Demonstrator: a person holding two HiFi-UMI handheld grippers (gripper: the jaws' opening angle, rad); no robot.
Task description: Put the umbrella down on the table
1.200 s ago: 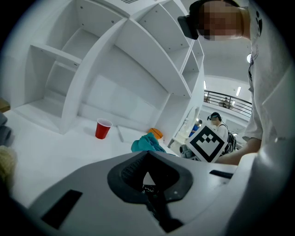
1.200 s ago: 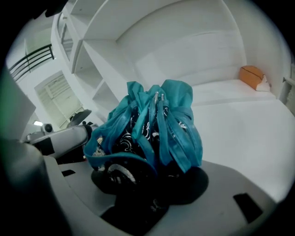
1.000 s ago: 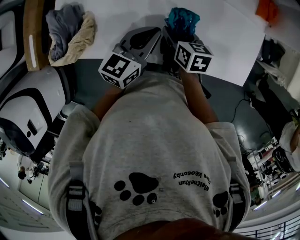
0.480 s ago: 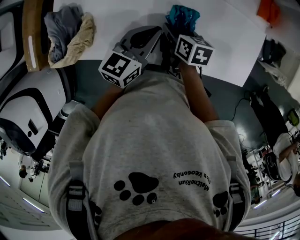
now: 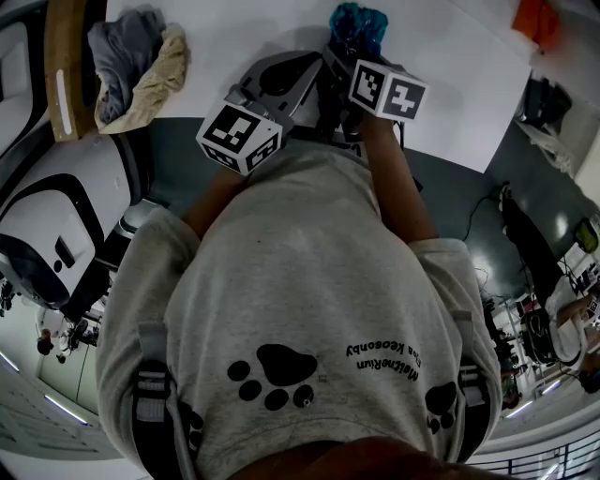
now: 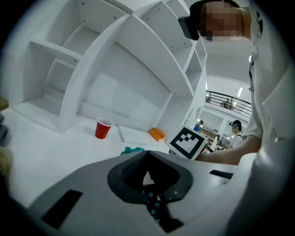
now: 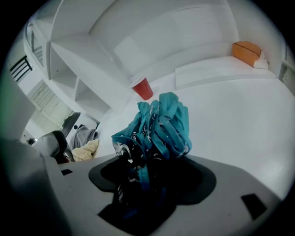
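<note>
The folded teal umbrella [image 7: 161, 126] sticks out forward from between the jaws of my right gripper [image 7: 147, 175], its far end toward the white table [image 7: 230, 120]. Those jaws have just been opening and now stand wide, with the umbrella's dark lower part still in the gap. In the head view the umbrella [image 5: 357, 25] lies past the right gripper [image 5: 349, 58], beside the left gripper [image 5: 314, 61]. My left gripper [image 6: 147, 173] looks shut on a black strip with teal dots [image 6: 154, 203]. Beyond it show the umbrella [image 6: 132, 150] and the right marker cube [image 6: 186, 142].
A red cup [image 6: 103, 127] and an orange object [image 6: 156, 134] stand near the white shelf unit [image 6: 115, 69] at the back of the table. A heap of grey and beige cloth [image 5: 141, 61] lies at the table's left end. A white machine [image 5: 56, 216] stands beside the table.
The right gripper's marker cube has tipped and shifted slightly away from me, and the umbrella sits a little further up the table. The left gripper has not moved.
</note>
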